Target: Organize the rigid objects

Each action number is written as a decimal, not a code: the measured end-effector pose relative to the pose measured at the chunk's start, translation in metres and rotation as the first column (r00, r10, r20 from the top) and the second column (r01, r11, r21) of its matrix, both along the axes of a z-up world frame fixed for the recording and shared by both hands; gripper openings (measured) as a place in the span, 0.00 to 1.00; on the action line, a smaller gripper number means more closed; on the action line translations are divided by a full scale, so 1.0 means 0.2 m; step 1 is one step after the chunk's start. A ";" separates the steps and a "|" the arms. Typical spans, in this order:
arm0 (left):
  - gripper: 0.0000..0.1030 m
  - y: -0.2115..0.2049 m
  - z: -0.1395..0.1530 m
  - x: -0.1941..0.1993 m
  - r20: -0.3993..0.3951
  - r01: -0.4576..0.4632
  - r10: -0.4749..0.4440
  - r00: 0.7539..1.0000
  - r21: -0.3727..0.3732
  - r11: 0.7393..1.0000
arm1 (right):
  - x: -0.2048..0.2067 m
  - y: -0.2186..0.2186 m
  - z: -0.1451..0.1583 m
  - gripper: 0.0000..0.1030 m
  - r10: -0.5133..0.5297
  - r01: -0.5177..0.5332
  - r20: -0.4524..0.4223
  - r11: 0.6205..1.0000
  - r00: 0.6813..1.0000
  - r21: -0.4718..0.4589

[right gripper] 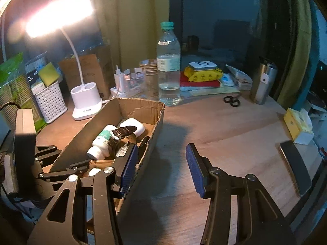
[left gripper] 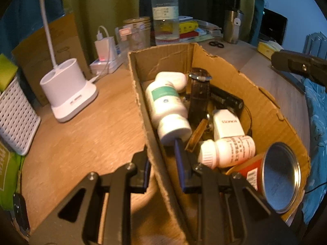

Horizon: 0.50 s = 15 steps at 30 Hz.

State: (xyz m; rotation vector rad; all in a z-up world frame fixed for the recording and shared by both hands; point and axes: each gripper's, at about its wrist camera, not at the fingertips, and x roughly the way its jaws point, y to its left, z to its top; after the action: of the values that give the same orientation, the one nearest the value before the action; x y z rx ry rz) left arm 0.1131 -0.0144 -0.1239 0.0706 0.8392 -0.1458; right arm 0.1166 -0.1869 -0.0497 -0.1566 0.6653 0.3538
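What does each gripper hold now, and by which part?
The left gripper grips the cardboard box by its near side wall. The right gripper holds nothing.

The left gripper [left gripper: 166, 168] angles downward, its blue-padded jaws clamped tight on a thin cardboard wall. The right gripper [right gripper: 161, 168] also tilts downward, its jaws standing partly apart with nothing between them. No hand or sleeve shows.

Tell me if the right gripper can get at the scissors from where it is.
Probably yes: the right gripper is open and empty, and only bare table lies between it and the scissors.
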 end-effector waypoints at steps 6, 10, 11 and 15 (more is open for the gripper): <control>0.28 -0.01 0.07 -0.02 0.054 -0.012 0.010 0.998 0.026 1.000 | -0.06 -0.01 0.03 0.50 -0.034 0.034 0.022 0.999 0.999 -0.001; 0.42 0.03 0.16 -0.09 0.114 -0.040 0.038 0.993 0.011 0.999 | -0.13 -0.01 0.08 0.51 -0.053 0.054 0.057 0.999 0.997 -0.007; 0.51 0.04 0.19 -0.10 0.128 -0.043 0.042 0.991 0.003 0.999 | -0.15 0.00 0.10 0.51 -0.059 0.060 0.068 0.998 0.996 -0.008; 0.54 0.06 0.32 -0.19 0.201 -0.041 0.047 0.979 -0.033 0.999 | -0.22 0.01 0.17 0.60 -0.070 0.071 0.107 0.997 0.992 -0.011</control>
State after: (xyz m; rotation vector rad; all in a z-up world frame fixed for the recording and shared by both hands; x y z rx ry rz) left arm 0.0743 -0.0021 -0.0599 0.0392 0.6358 -0.1072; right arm 0.0729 -0.1850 -0.0150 -0.1648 0.5664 0.2705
